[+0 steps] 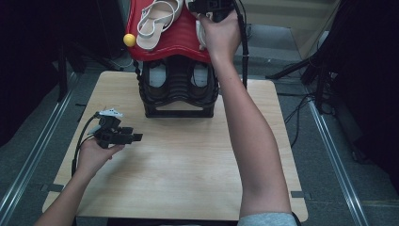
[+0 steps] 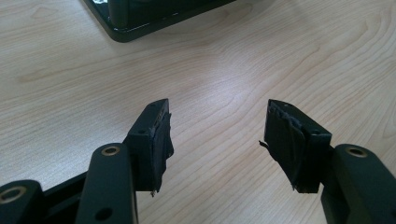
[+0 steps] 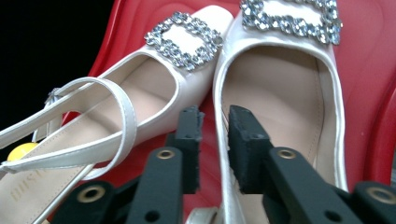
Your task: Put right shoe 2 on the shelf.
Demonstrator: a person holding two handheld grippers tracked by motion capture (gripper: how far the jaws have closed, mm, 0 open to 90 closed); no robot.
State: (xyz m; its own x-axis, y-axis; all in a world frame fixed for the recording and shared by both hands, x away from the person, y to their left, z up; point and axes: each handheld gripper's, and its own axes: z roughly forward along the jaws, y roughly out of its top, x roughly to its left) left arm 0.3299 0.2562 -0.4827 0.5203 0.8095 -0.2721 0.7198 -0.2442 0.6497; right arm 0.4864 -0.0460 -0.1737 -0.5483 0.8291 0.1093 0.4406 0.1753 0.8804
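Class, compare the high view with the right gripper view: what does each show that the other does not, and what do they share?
High view: the wooden table, the black rack and the left gripper over the table. Right gripper view: crystal buckles on the toes, and the right gripper, jaws slightly apart, straddling one shoe's rim. Shared: the white shoes on the red tray, and the yellow ball.

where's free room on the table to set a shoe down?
Free: the bare tabletop between the black rack and the near edge, bordered by the left gripper and the right forearm. Also the strip right of the rack. Crowded: the red top tier, where both white shoes lie beside the right gripper.
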